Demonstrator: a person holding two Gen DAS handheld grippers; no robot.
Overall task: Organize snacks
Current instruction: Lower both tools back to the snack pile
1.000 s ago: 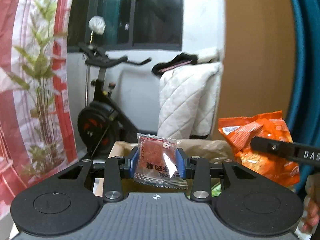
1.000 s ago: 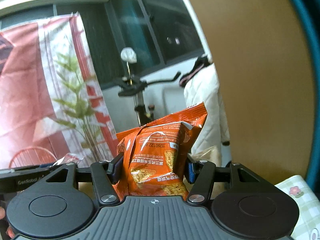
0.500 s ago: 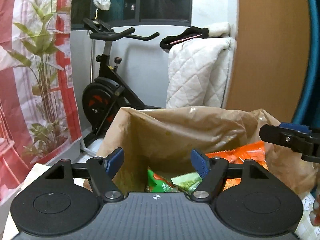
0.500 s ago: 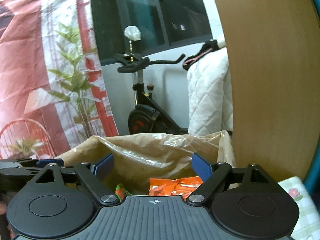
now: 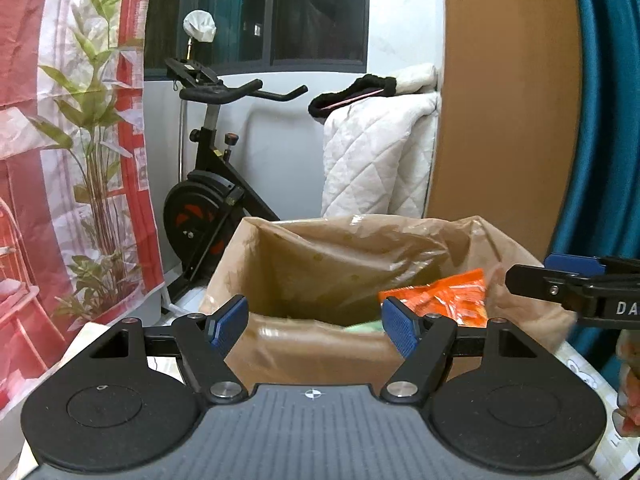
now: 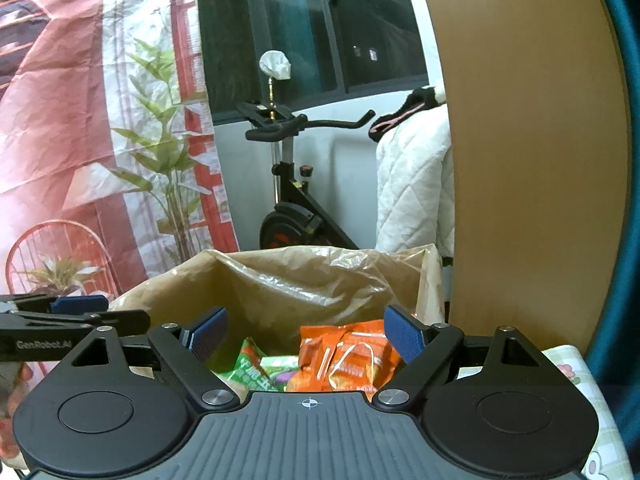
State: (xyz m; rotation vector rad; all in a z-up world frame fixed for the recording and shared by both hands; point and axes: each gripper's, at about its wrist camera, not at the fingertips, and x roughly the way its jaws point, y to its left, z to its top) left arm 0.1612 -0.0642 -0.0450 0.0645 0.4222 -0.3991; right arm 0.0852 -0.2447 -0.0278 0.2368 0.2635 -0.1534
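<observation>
Both grippers sit in front of an open brown paper bag (image 5: pixel 320 256), side by side, each pointing slightly down toward its mouth. Left gripper (image 5: pixel 314 326): jaws wide, nothing between the blue pads; they have just been opening. Right gripper (image 6: pixel 306 334): jaws wide too, empty, also just opened. In the left wrist view the right gripper's finger shows at the right edge, beside the bag's right wall. In the right wrist view the left gripper's finger shows at the left edge, just beside the bag's left rim. Inside the bag lies an orange snack packet (image 6: pixel 348 356), toward the right side, partly tilted against other contents. Next to it, to the left, green snack packets (image 6: pixel 256 372), crowded together; print too blurred to read. From the left wrist view only the orange packet's upper part and a sliver of green show above the near wall. Bag stands on a surface (image 6: pixel 568 364) with a pale checked and flowered cloth, visible at right. Behind the bag: black exercise bike (image 5: pixel 208 200), white quilted cover (image 5: pixel 376 160) draped over something, dark window, a red and white printed hanging with a plant picture (image 5: pixel 72 140) at left, wooden panel (image 5: pixel 508 100) at right.
</observation>
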